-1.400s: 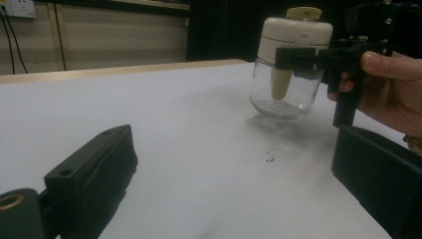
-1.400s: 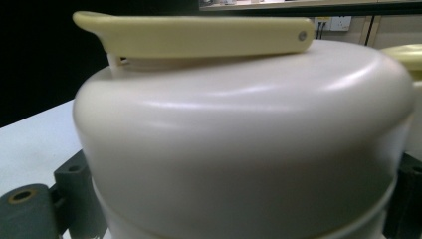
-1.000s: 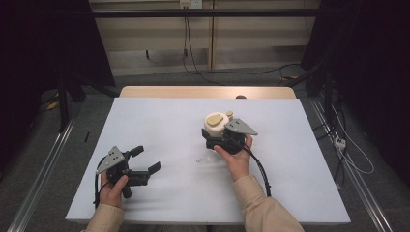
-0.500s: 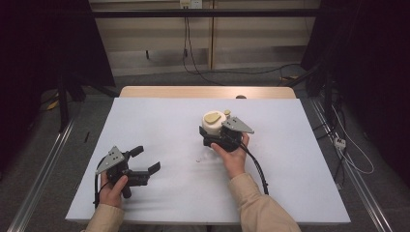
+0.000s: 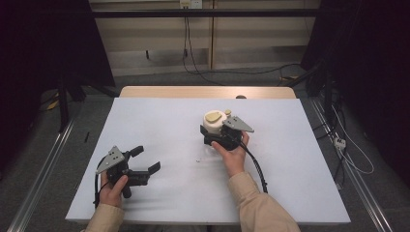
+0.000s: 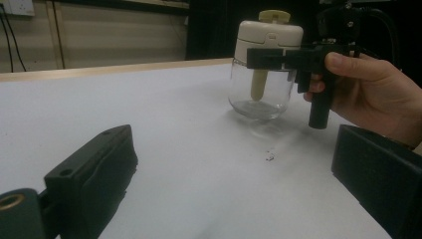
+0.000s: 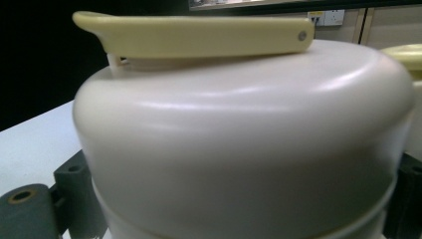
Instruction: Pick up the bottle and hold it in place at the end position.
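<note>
Jar [image 6: 261, 64] stands upright, lid up.

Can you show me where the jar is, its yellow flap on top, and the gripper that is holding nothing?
jar [image 6: 260, 84]: left gripper view, on its clear glass body.
yellow flap [image 7: 199, 36]: right gripper view, on its flat side.
left gripper [image 5: 146, 161]: high view, midway between its open jaws.

From my feed the jar [image 6: 259, 92] looks like clear glossy glass under a smooth, satiny cream plastic lid [image 7: 239, 139], both claws are matt black plastic, and the table [image 5: 159, 125] wears a matt white sheet with a bare wood edge.
</note>
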`<state>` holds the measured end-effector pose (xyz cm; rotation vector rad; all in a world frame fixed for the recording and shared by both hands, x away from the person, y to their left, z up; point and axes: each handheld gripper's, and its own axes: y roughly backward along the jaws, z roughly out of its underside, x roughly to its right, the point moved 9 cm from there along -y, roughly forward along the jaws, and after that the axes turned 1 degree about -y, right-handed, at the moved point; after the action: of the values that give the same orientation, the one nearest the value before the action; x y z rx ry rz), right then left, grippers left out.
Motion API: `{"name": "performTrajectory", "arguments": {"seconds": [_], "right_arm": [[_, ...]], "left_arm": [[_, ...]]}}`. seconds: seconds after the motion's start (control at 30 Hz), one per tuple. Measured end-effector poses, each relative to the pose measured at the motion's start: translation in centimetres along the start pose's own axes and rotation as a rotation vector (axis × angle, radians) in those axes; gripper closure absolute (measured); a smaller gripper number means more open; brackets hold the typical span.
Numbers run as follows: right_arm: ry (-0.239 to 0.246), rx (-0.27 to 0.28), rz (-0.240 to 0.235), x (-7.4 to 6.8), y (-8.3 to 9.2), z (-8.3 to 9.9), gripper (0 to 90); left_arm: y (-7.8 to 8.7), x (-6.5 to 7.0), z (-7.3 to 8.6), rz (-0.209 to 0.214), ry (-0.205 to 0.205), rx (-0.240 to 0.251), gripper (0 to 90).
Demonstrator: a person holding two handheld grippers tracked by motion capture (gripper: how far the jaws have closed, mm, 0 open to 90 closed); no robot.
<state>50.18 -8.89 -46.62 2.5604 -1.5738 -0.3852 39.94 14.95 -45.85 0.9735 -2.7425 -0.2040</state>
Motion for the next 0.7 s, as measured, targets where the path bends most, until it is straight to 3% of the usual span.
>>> {"name": "performTrajectory", "arguments": {"seconds": [0.47, 0.7], "right_arm": [[0.047, -0.031, -0.011, -0.9, -1.3, 0.1, 6.3], [0.034, -0.036, -0.012, -1.1, -1.8, 0.4, 6.3]], "left_arm": [[0.2, -0.2, 0.0, -0.004, 0.000, 0.003, 3.4], [0.3, -0.2, -0.1, -0.007, 0.003, 0.005, 3.4]]}}
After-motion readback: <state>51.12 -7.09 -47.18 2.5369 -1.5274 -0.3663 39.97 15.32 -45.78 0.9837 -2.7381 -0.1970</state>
